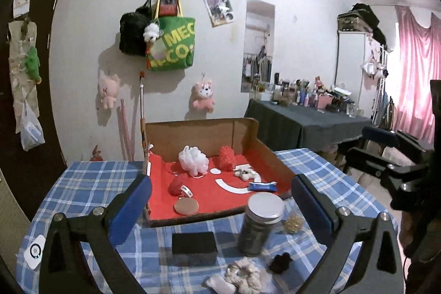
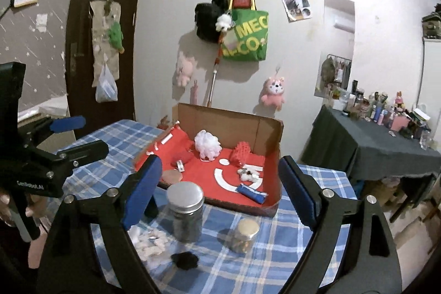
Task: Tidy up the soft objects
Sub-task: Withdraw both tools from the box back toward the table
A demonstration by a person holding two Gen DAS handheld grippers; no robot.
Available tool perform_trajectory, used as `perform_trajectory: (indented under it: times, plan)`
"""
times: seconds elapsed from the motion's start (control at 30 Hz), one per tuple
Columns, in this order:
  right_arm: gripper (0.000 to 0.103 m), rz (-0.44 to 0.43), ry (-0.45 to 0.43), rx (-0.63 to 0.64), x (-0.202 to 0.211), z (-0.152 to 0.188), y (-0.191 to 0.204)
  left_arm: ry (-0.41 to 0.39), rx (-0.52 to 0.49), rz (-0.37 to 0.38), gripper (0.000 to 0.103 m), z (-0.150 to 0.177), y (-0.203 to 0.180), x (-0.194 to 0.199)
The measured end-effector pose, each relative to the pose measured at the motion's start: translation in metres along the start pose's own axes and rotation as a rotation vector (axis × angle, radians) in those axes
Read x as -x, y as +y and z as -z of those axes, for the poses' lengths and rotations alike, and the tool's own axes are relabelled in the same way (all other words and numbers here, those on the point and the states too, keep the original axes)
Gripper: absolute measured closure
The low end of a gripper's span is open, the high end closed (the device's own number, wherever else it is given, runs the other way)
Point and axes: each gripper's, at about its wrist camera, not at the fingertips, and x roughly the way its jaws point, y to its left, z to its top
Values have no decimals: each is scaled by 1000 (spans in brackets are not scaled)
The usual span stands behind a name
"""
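A cardboard box (image 1: 264, 153) with a red lining stands on the blue plaid table. In it lie a white bath pouf (image 1: 193, 159), two red soft items (image 1: 226, 157) (image 1: 177, 183), a small white plush (image 1: 245, 174) and a blue packet (image 1: 261, 186). A beige scrunchie (image 1: 244, 276) and a black scrunchie (image 1: 281, 262) lie on the cloth near me. My left gripper (image 1: 220, 207) is open and empty above the table. My right gripper (image 2: 219, 192) is open and empty. The box also shows in the right wrist view (image 2: 271, 134).
A dark jar with a silver lid (image 1: 259, 225), a small jar with a gold lid (image 2: 245, 236), a black block (image 1: 194, 243) and a white device (image 1: 34, 251) stand on the table. A dark-clothed side table (image 1: 303, 123) with bottles is at the right.
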Motion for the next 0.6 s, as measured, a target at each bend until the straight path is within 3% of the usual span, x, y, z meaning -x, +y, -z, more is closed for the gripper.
perform_trajectory:
  times: [0.23,0.43,0.6]
  plan:
    - [14,37,-66,-21,34,25,13,-51,17,-18,0,19,-9,31]
    - [6,67,-99,-49,50,45,21,-79,7,-49,0,34,-14,51]
    - [6,112,-90,-63,50,71,28,-81,19,-80,0,67,-16,55]
